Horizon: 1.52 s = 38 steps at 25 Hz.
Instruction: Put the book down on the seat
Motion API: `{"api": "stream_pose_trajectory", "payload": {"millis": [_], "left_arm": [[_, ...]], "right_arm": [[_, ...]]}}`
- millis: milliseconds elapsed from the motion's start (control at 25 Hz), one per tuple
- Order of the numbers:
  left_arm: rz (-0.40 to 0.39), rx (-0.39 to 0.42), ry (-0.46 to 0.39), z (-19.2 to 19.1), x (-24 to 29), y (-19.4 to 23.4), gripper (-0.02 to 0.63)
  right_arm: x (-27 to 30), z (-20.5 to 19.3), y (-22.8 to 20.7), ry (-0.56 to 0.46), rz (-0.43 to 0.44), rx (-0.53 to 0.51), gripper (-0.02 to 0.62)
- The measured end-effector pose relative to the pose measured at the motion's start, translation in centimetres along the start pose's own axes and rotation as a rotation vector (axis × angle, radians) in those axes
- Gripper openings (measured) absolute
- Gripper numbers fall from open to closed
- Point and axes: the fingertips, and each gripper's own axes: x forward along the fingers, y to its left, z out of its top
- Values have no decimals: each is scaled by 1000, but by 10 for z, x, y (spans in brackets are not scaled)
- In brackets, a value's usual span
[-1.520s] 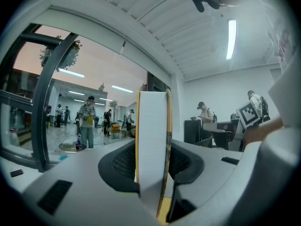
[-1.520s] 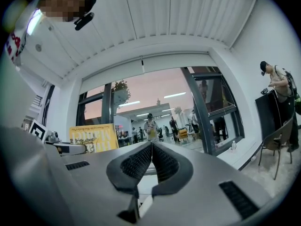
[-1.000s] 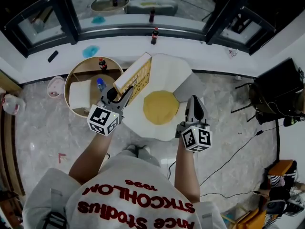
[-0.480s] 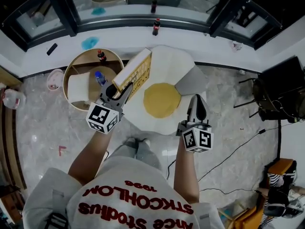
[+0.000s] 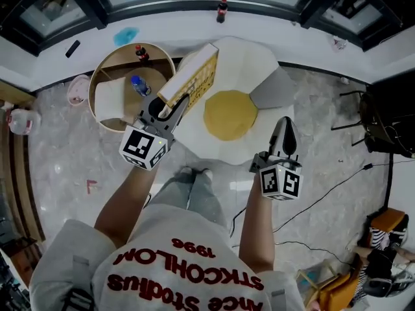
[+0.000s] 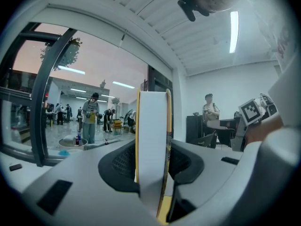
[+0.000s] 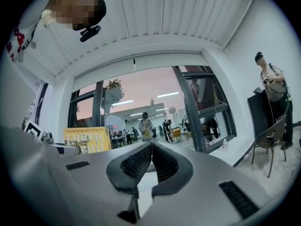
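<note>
A yellow-covered book (image 5: 193, 78) with white page edges stands on edge in my left gripper (image 5: 179, 102), above the left side of a white fried-egg-shaped seat cushion (image 5: 243, 73) with a yellow centre (image 5: 230, 115). In the left gripper view the book (image 6: 153, 140) rises upright between the two pads (image 6: 120, 166), which press on it. My right gripper (image 5: 285, 129) hangs over the floor by the seat's right edge, jaws together and empty; its view shows the pads (image 7: 138, 161) touching and the book's cover (image 7: 87, 140) at far left.
A round wooden side table (image 5: 110, 112) at the left holds a white cloth, a blue-capped bottle (image 5: 137, 85) and a dark bottle (image 5: 139, 52). A white window ledge (image 5: 272, 24) runs behind the seat. A grey pad (image 5: 279, 89) lies right of the seat; cables cross the marble floor.
The head view has shifted, so the seat and table sit higher in frame. Both grippers keep their hold and spacing; the book remains upright in the left gripper.
</note>
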Motion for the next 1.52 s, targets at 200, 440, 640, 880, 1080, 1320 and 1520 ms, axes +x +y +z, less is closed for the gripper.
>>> {"api": "stream_pose_trajectory", "payload": {"millis": [200,440,640,880,1080,1320,1520], "left_arm": [[7,-26,9,-21,12,6,146],[16,-57,23,-48,31,13,146],[22,-65,37,-70,49,14,146],[29,-88,60,-113,69,19,146],[34,-113,72,-159,79,14,146],[40,-152,102,-228,105,16,146],[50,-173,119,-278,113,12,146]], "right_arm": [[4,-18,-11,7,-22,2,25],[15,-39,-24,7,-32,-3,25],[23,-69,-44,28,-47,18,25],[36,-115,-59,43,-52,49,25],[37,-156,-72,56,-50,67,25],[48,-220,-97,89,-55,84,25],[43,-277,-114,122,-63,96,25]]}}
